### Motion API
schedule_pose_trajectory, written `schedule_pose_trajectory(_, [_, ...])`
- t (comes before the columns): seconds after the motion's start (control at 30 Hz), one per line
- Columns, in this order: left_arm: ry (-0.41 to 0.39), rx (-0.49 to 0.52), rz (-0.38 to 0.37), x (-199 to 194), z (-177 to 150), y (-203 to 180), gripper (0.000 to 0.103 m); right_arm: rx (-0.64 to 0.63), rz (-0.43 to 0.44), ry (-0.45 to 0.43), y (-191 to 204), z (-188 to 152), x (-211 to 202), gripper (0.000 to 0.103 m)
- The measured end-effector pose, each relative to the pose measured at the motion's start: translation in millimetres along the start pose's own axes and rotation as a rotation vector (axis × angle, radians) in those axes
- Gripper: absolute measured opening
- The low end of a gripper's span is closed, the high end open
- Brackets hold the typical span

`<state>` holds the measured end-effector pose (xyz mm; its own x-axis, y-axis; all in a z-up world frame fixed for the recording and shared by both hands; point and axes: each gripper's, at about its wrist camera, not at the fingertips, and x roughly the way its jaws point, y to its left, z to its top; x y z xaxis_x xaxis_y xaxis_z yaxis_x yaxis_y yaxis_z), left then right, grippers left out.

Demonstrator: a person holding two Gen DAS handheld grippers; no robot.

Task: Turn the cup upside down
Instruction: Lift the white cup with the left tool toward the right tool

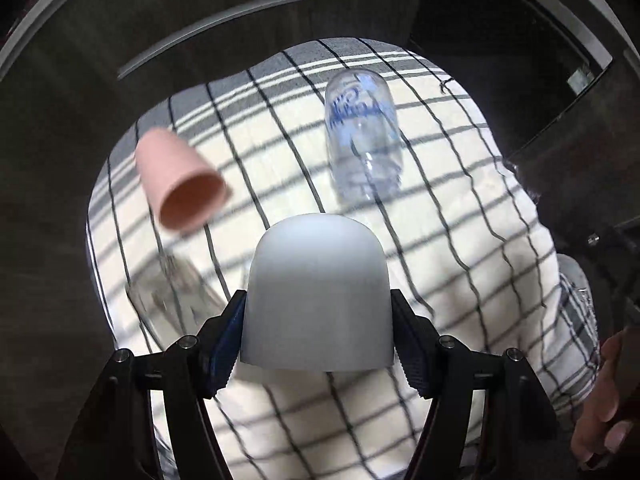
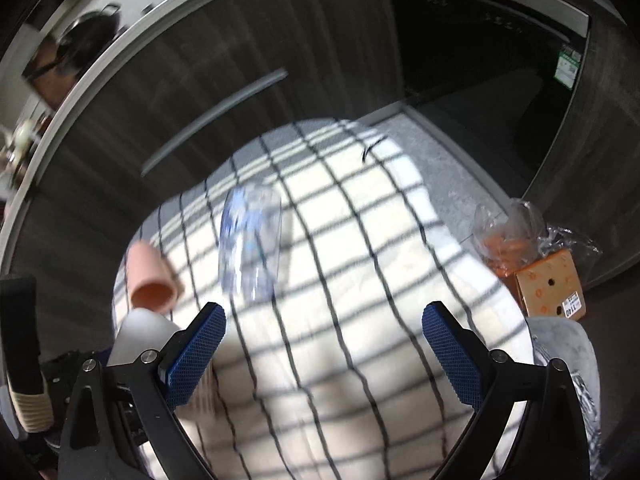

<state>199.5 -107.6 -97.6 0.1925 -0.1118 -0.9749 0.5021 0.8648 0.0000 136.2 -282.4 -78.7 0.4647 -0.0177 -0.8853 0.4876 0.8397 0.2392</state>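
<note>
gripping white cup (image 1: 318,296) in left tongs (image 1: 318,344), right tongs (image 2: 324,344) wide, checked cloth (image 1: 460,240)

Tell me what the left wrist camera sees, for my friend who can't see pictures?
The left gripper holds a white cup by its sides, closed end pointing away, over a checked cloth. Farther off, a pink cup and a clear glass lie tipped over.

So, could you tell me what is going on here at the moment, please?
The left gripper has its fingers closed on a white cup, held with its closed end away from the camera, above a checked cloth. The right gripper is open and holds nothing. A pink cup and a clear glass lie further back.
</note>
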Motion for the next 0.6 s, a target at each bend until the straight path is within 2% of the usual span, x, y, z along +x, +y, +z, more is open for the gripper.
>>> schedule_pose_trajectory(0.23, [-0.052,-0.144,-0.042,-1,-62,-24,0.067,-0.166,0.006,0.068,-14,-37,-9,0.099])
schedule_pose_trajectory(0.43, [-0.134,-0.249,-0.037,7,-96,-36,0.067,-0.277,-0.015,0.113,-25,-65,-9,0.099])
schedule_pose_trajectory(0.6, [-0.151,-0.341,-0.063,22,-116,-42,0.067,-0.319,-0.042,0.175,-38,-84,1,0.099])
